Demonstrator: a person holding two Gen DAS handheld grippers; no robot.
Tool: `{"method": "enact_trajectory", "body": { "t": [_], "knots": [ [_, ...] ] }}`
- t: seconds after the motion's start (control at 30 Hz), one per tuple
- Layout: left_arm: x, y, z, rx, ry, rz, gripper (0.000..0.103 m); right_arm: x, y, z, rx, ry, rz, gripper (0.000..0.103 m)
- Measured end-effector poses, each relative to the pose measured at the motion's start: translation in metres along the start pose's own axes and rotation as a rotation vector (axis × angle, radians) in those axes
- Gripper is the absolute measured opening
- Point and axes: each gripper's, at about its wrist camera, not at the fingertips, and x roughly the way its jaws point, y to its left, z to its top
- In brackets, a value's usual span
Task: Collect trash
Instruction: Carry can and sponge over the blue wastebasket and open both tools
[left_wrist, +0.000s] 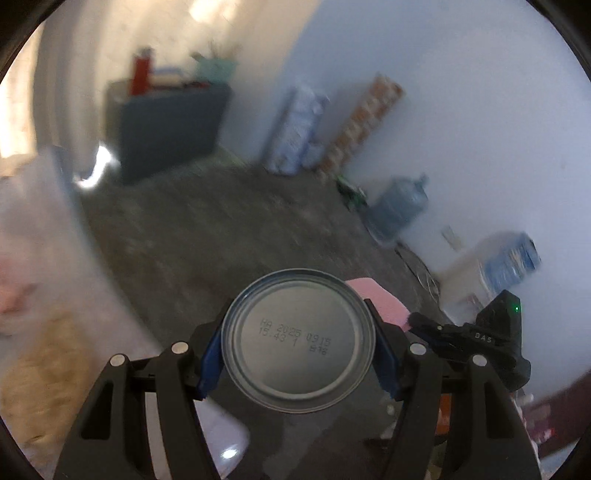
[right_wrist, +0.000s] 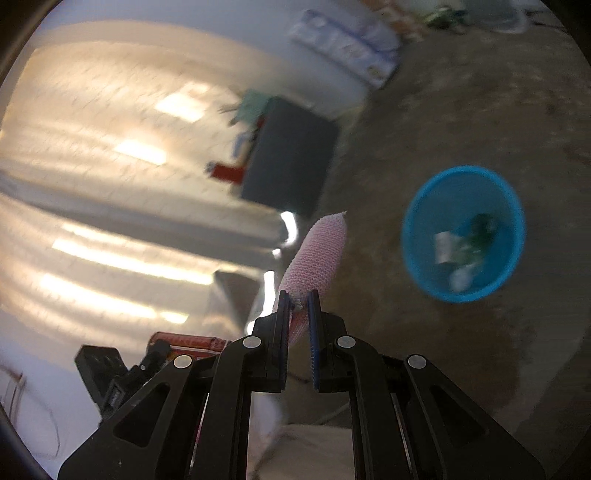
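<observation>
A metal can (left_wrist: 297, 339) with a printed date code on its round end fills the lower middle of the left wrist view, and my left gripper (left_wrist: 298, 341) is shut on its sides with blue pads. My right gripper (right_wrist: 298, 306) is shut on the end of a pink woven pouch (right_wrist: 316, 258), which sticks out ahead of the fingers. That pouch (left_wrist: 380, 301) also shows behind the can, with the right gripper's black body beside it. A blue waste basket (right_wrist: 463, 232) stands on the floor to the right, with crumpled trash in it.
A dark cabinet (left_wrist: 166, 125) with items on top stands by the wall. Packs of bottles (left_wrist: 295, 129), a patterned carton (left_wrist: 362, 122) and a large water jug (left_wrist: 400, 203) line the white wall. The floor (right_wrist: 461, 350) is bare grey concrete. Both views are motion-blurred.
</observation>
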Motion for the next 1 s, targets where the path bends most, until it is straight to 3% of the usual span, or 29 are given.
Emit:
{"method": "enact_trajectory", "body": {
  "t": [0.3,0.33,0.4,0.47,0.5,0.53,0.6,1.0],
  "knots": [
    [0.154,-0.043,0.017,0.009,0.214,0.028,0.065,0.012,-0.059,0.033,0.018,-0.047,-0.169,0.009],
    [0.164,-0.044,0.018,0.001,0.227,0.023,0.065,0.019,-0.061,0.038,0.003,-0.049,-0.187,0.012],
    [0.189,-0.046,0.025,-0.014,0.231,0.046,0.086,0.037,-0.072,0.045,-0.04,-0.038,-0.249,0.018],
    [0.198,-0.041,0.026,-0.027,0.208,0.081,0.089,0.055,-0.083,0.047,-0.1,-0.026,-0.327,0.035],
    [0.2,-0.039,0.026,-0.038,0.193,0.087,0.089,0.062,-0.09,0.045,-0.133,-0.03,-0.393,0.043],
    [0.201,-0.037,0.025,-0.049,0.185,0.088,0.089,0.066,-0.097,0.04,-0.163,-0.032,-0.452,0.043],
    [0.193,-0.03,0.022,-0.072,0.182,0.075,0.089,0.069,-0.107,0.033,-0.173,-0.022,-0.482,0.043],
    [0.082,-0.02,0.002,-0.037,0.001,0.013,0.089,0.036,-0.125,-0.006,-0.148,-0.052,-0.474,0.043]
  ]
}}
